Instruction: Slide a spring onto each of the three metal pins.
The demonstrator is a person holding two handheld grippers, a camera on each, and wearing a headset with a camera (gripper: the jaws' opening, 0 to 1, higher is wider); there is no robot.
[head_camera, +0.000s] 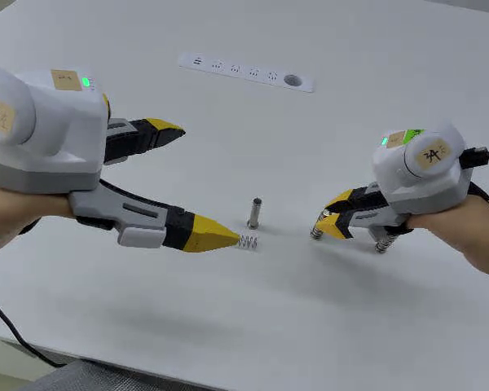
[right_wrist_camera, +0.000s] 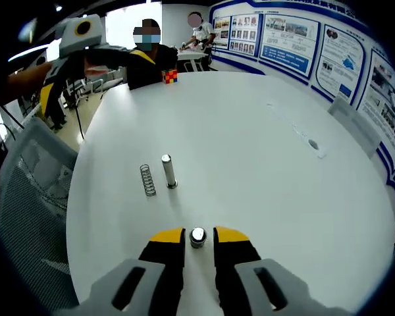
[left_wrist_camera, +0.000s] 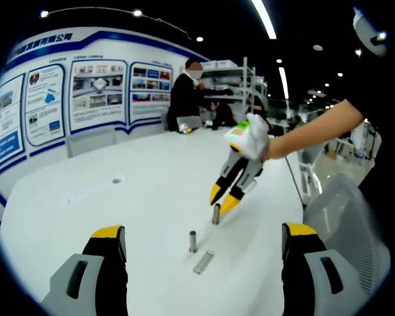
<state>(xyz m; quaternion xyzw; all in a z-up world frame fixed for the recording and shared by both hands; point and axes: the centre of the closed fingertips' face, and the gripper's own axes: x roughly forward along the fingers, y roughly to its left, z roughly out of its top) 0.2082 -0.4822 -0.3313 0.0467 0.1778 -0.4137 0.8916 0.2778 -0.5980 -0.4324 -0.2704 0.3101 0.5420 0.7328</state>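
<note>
Standing wide apart at 9 o'clock of the white tabletop (head_camera: 310, 318), the two yellow-tipped fingers of my left gripper (head_camera: 197, 183) hold nothing between them. The lower tip is just beside a small loose coiled steel spring (head_camera: 246, 241), which lies on its side. At 1 o'clock of that spring, near it but not touching, a bare grey metal pin (head_camera: 255, 213) stands upright. Well beyond it at 12 o'clock, a long white power strip (head_camera: 246, 72) lies flat. At 3 o'clock of the bare pin, the fingers of my right gripper (head_camera: 329, 220) are drawn nearly together, one on each side of a second upright metal pin (head_camera: 316, 233) with coils round its foot. Whether the pads actually press it I cannot tell. At 4 o'clock of that one, a third coil-wrapped pin (head_camera: 383, 243) stands partly hidden under the gripper's body.
</note>
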